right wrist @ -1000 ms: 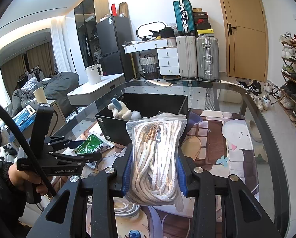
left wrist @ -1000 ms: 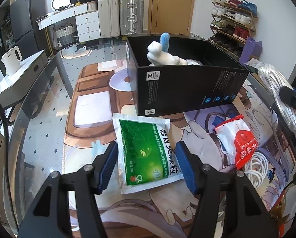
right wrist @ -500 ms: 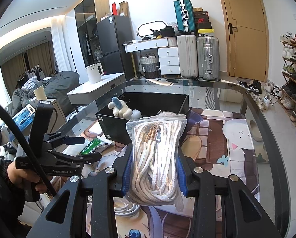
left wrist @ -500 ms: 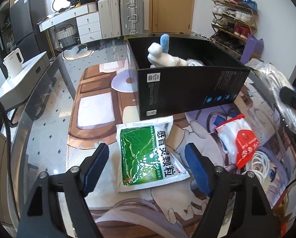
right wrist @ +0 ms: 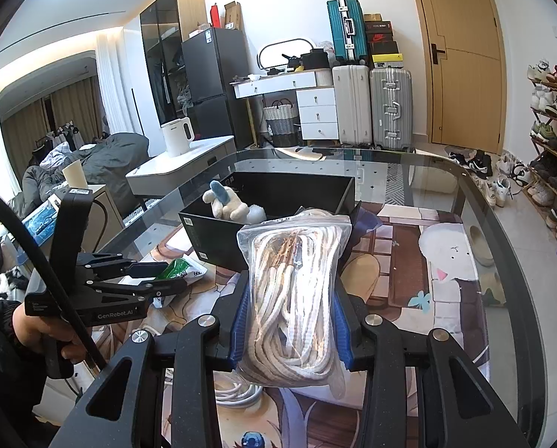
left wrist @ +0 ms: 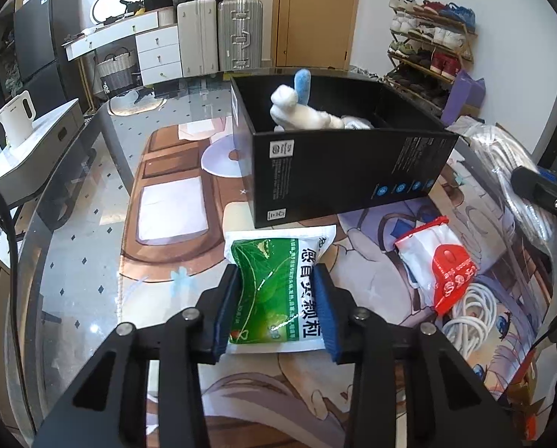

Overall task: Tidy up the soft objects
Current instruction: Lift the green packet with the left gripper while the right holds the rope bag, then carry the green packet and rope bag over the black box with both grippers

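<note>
Left wrist view: left gripper (left wrist: 276,310) jaws are closing on the green pouch (left wrist: 278,287), blue pads already against both side edges near its near end. The pouch lies flat on the mat (left wrist: 174,201), far edge touching the front wall of the black box (left wrist: 338,171).

Risks here:
- Grip sits low on a slack, glossy pouch. It likely folds or slides out as it lifts.
- Pads contact thin edges, not the bulk, so the pouch may buckle up and pop free if the squeeze continues.
- The far edge is tucked against the box wall; a forward drag would snag it or shove the box.

Right wrist view: right gripper (right wrist: 293,317) pinches the rope bag (right wrist: 295,291) across its middle, bag upright and clear of the mat, in front of the box's near right corner. The bag bulges above and below the pads, so the rope could shift inside and the bag slip through.

The box already holds a plush toy (left wrist: 300,112) at its left end, taking up room, and the rope bag could land on the rim. A red-and-white packet (left wrist: 438,261) and loose white cord (left wrist: 468,313) lie on the mat by its right edge, close under the right gripper's path; a low swing could catch them. Both grippers are heading for one box, so there's a collision risk over the opening.
</note>
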Demonstrator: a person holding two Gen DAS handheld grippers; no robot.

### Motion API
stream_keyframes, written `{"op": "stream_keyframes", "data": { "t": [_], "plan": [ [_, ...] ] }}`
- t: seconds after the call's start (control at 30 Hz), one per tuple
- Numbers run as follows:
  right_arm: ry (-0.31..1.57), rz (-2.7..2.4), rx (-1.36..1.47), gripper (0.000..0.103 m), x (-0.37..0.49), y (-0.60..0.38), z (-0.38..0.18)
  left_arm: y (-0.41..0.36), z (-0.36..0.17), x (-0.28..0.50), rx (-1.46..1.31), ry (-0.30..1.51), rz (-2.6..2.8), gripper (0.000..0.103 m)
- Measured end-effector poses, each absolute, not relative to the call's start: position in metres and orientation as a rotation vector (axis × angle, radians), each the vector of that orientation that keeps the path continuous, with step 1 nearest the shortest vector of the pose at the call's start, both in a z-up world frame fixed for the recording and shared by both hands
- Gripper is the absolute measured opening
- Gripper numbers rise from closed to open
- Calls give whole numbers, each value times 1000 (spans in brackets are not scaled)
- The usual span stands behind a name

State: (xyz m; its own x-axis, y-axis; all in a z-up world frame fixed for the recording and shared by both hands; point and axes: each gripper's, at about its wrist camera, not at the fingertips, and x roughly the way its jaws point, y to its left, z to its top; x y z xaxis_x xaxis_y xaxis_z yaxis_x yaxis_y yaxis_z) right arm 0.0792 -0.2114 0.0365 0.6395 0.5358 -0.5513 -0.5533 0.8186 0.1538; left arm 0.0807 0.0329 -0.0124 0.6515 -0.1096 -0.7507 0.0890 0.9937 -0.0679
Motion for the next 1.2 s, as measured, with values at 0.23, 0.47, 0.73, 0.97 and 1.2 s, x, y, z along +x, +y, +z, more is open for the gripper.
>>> {"op": "stream_keyframes", "data": {
  "t": [0.23,0.47,0.73,0.97,1.2],
  "plan": [
    [611,624,-33,38,78,-210,37,41,3,73,-55,806,-114,38],
    [605,630,-15,38,82,-210,42,50,28,65,-82,733,-117,38],
    [606,631,-18,38,90,-201,51,48,53,67,-86,671,-130,38],
    [607,628,-30,38,97,-193,58,46,66,73,-78,641,-144,38],
    [612,622,-39,38,109,-183,67,47,74,86,-78,624,-154,38]
  ]
}}
